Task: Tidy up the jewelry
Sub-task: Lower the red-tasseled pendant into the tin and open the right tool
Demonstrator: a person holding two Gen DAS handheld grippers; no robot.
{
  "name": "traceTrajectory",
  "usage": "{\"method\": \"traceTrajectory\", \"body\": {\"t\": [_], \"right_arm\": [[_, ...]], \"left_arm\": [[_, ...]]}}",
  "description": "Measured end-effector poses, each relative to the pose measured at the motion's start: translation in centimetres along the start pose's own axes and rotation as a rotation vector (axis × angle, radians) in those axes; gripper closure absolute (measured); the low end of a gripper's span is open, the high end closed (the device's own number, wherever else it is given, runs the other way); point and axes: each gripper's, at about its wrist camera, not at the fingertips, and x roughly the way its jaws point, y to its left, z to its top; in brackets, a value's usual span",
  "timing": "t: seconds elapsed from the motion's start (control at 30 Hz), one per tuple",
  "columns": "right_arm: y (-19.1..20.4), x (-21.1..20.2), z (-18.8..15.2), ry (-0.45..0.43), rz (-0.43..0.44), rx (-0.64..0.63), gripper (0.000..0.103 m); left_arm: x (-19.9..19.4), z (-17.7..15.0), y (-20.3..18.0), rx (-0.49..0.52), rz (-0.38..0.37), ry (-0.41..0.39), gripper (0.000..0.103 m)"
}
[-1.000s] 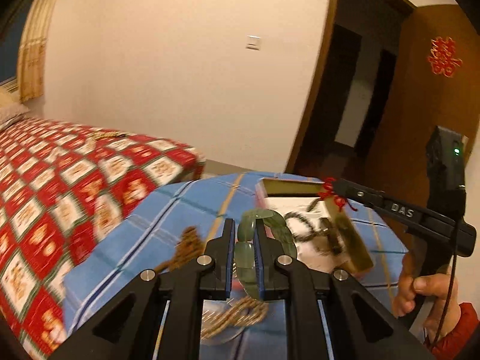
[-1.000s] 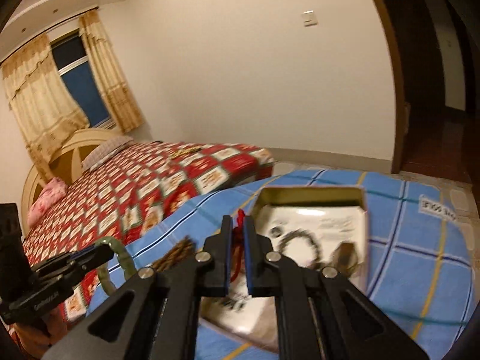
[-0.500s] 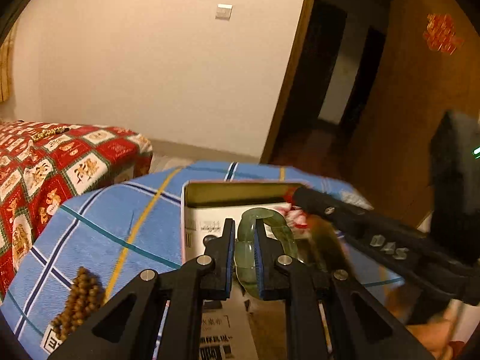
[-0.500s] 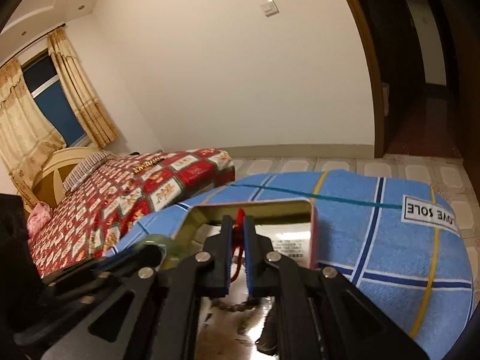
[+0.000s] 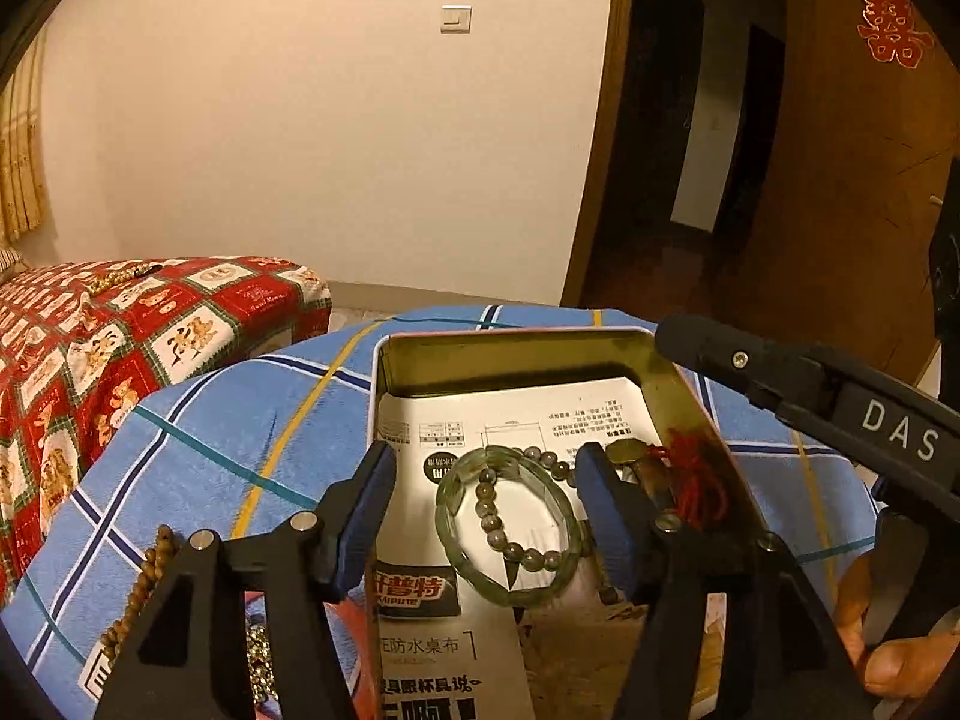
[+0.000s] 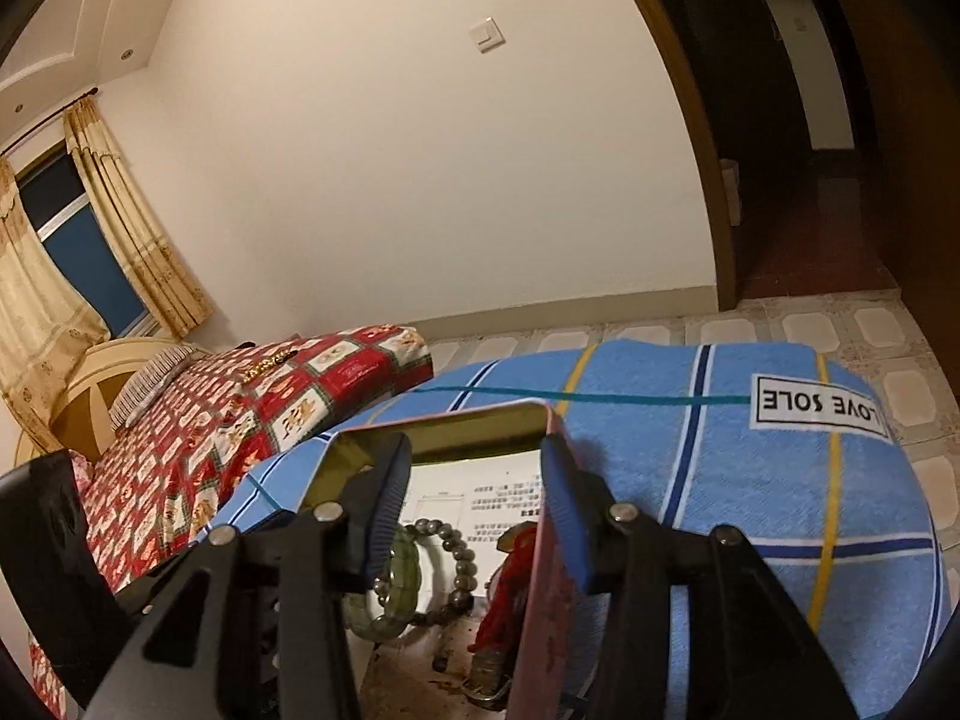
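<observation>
Left gripper and right gripper, both clamped a second ago, now have jaws opening with nothing pressed. The green bangle and red-tasselled pendant, released, now lie in the tin box beside the dark bead bracelet. Tablecloth label reads "LOVE SOLE"; right gripper's arm reads "DAS".
</observation>
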Motion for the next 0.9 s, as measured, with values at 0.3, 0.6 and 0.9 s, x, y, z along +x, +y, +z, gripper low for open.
{"method": "traceTrajectory", "body": {"t": [0.3, 0.6, 0.9], "right_arm": [[0.4, 0.2, -0.3, -0.011, -0.043, -0.037, 0.053], [1.7, -1.5, -1.0, -0.114, -0.124, -0.109, 0.053], [4.0, -3.1, -3.7, -0.125, -0.162, -0.15, 0.053]], "left_arm": [[-1.1, 0.1, -0.1, 0.0, 0.064, -0.042, 0.04], [-3.6, -1.9, 2.4, -0.066, 0.177, -0.092, 0.04], [-4.9, -3.4, 3.4, -0.098, 0.208, -0.107, 0.04]]}}
